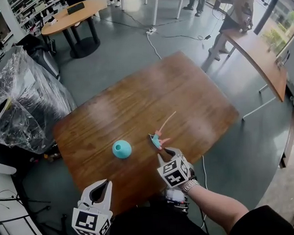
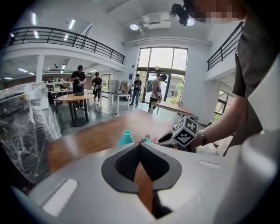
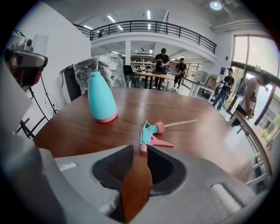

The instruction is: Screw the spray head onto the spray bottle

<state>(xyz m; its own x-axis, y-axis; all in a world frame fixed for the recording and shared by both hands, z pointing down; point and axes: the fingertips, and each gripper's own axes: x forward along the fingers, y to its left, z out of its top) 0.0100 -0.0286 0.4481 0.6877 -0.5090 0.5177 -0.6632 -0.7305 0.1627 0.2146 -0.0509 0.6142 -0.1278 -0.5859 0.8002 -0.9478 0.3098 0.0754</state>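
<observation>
A teal spray bottle (image 1: 121, 148) with a pink base stands upright and uncapped on the brown wooden table (image 1: 137, 105). The teal and pink spray head (image 1: 156, 139) lies on its side to the bottle's right, its thin tube pointing away. My right gripper (image 1: 163, 151) sits just short of the spray head, open, with only table showing in the gap. In the right gripper view the spray head (image 3: 151, 131) lies right beyond the gripper (image 3: 140, 148), the bottle (image 3: 101, 98) farther left. My left gripper (image 1: 103, 183) hovers at the near table edge, shut and empty; its view shows the bottle (image 2: 125, 138) ahead.
Plastic-wrapped equipment (image 1: 21, 95) stands off the table's left. A round table (image 1: 71, 18) and a long desk (image 1: 260, 53) stand farther out, with a cable (image 1: 151, 39) on the floor. Several people stand in the background.
</observation>
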